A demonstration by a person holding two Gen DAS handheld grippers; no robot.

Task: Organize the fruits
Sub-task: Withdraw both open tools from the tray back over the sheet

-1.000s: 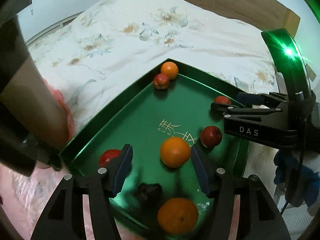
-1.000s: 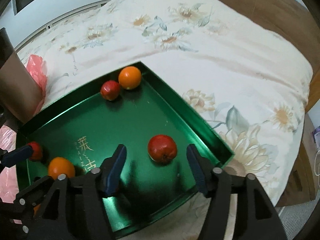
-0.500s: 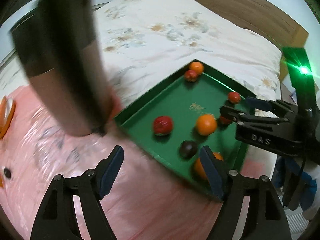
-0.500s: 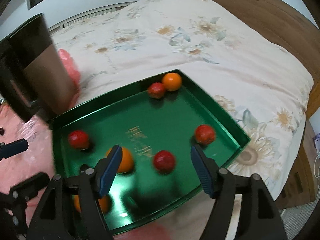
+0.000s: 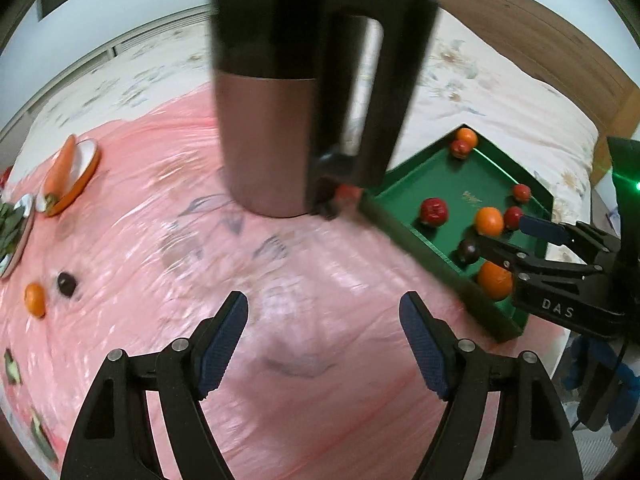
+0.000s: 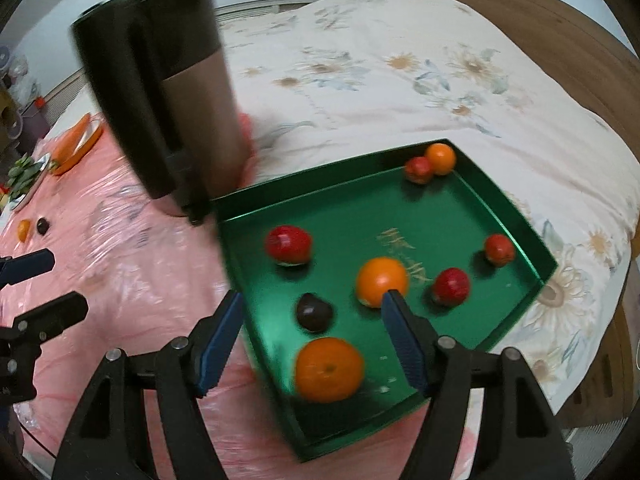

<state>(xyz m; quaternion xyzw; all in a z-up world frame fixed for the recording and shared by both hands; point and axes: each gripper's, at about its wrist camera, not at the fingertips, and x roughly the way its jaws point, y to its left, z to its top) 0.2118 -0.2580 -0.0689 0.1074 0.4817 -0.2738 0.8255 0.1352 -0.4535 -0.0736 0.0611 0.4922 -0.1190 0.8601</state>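
Observation:
A green tray [image 6: 512, 216] holds several oranges, red fruits and one dark plum [image 6: 314, 312]. It also shows at the right of the left wrist view [image 5: 404, 184]. My right gripper [image 6: 312, 334] is open and empty above the tray's near edge, over the plum and the nearest orange [image 6: 329, 369]. My left gripper [image 5: 323, 340] is open and empty over the pink plastic sheet [image 5: 168, 264], left of the tray. A loose orange [image 5: 35, 300] and a loose dark plum [image 5: 67, 283] lie on the sheet at far left.
A tall black and copper kettle [image 5: 304, 92] stands on the sheet beside the tray's left corner. An orange plate with a carrot [image 5: 60, 168] and a plate of greens [image 5: 12, 224] sit at far left. The floral bedspread [image 6: 400, 72] lies beyond.
Both grippers have pulled back from the tray and swung left. The left one now hovers over the pink sheet, with the kettle and the loose fruit come into view.

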